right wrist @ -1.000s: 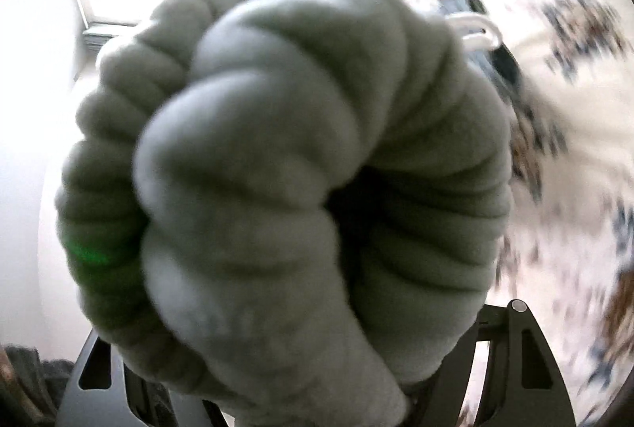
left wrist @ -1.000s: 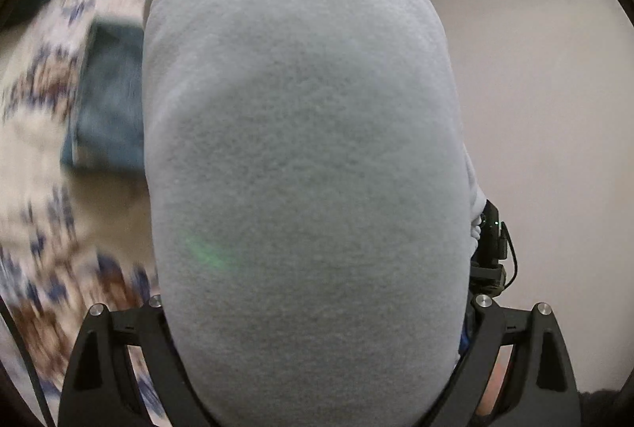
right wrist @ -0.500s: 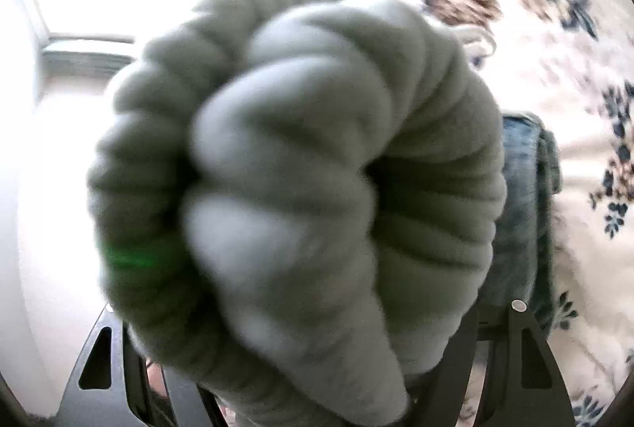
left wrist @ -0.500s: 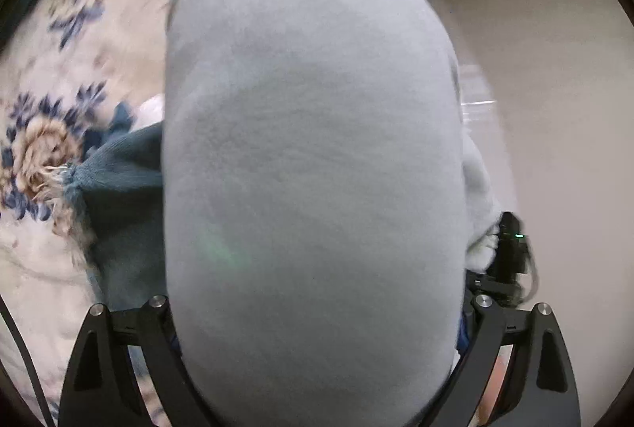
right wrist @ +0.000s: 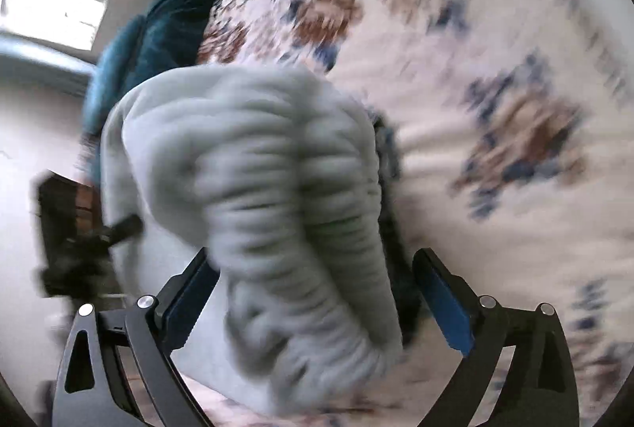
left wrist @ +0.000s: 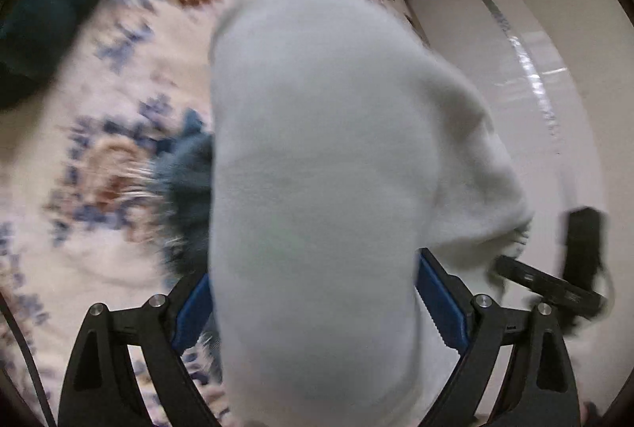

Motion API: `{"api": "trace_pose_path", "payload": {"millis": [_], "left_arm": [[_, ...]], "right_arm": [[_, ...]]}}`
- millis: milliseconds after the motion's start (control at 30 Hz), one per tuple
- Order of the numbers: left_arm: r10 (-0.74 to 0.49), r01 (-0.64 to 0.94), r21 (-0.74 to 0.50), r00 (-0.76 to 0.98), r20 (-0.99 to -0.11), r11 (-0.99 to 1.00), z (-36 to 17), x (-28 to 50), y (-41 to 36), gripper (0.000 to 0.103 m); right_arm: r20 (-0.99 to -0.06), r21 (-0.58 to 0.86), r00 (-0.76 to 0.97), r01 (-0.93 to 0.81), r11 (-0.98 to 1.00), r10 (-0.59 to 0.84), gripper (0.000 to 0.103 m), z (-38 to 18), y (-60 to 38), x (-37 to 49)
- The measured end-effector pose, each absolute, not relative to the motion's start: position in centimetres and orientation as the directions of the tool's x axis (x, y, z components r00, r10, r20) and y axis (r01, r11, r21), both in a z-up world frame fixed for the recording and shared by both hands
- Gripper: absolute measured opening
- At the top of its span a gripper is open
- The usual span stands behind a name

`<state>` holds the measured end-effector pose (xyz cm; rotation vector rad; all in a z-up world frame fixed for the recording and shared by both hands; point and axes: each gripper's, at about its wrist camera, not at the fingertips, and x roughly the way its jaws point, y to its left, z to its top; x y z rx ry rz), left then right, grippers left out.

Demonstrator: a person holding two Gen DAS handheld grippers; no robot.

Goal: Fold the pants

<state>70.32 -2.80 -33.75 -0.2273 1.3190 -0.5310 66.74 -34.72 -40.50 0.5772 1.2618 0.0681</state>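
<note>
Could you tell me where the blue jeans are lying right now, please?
In the left wrist view the blue jeans lie on the floral bedspread, left of centre, partly hidden behind the grey pants.

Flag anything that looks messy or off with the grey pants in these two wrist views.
The grey pants are not flat: at the right gripper the fabric is bunched into thick ridged folds. At the left gripper it bulges in a smooth hump. Blue jeans lie behind on the floral bedspread. Both views are motion-blurred.
</note>
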Motion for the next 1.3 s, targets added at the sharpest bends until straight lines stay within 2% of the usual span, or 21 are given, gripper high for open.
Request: {"api": "trace_pose_path", "payload": {"millis": [67, 100, 133, 267, 467, 600, 933, 1300], "left_arm": [[-0.377, 0.262, -0.307, 0.28, -0.883, 0.915, -31.9, 68.8, -3.0, 0.095], [-0.296, 0.262, -0.213, 0.336, -0.894, 0.941, -30.9, 67.6, -3.5, 0.1], [-0.254, 0.253, -0.169, 0.354, -0.9, 0.952, -30.8, 67.4, -3.8, 0.101], [-0.184, 0.202, -0.111, 0.39, -0.902, 0.973, -29.0, 64.6, -4.1, 0.101], [-0.124, 0.22, -0.022, 0.462, -0.878, 0.975, -24.7, 58.8, -4.3, 0.101], [-0.124, 0.217, -0.014, 0.504, -0.855, 0.976, -20.0, 54.2, -3.4, 0.101], [-0.128, 0.207, 0.004, 0.621, -0.774, 0.978, -7.7, 42.2, -0.8, 0.101], [-0.13, 0.218, 0.029, 0.682, -0.72, 0.976, -1.1, 32.0, 0.8, 0.101]], "right_arm": [[-0.905, 0.336, 0.359, 0.269, 0.903, 0.23, 0.1, -37.5, -33.6, 65.4], [-0.917, 0.258, 0.372, 0.275, 0.926, 0.144, 0.1, -36.3, -32.8, 64.9], [-0.923, 0.179, 0.381, 0.283, 0.942, 0.06, 0.1, -34.9, -31.9, 64.2], [-0.907, -0.013, 0.4, 0.283, 0.959, -0.13, 0.1, -30.4, -28.1, 60.0], [-0.903, -0.034, 0.405, 0.267, 0.963, -0.144, 0.1, -25.6, -24.3, 53.5], [-0.881, -0.04, 0.446, 0.26, 0.965, -0.156, 0.1, -21.5, -22.9, 49.8], [-0.796, -0.019, 0.58, 0.261, 0.965, -0.173, 0.1, -7.5, -20.6, 36.0], [-0.733, -0.023, 0.662, 0.206, 0.978, -0.156, 0.1, 1.5, -18.0, 24.6]]}}
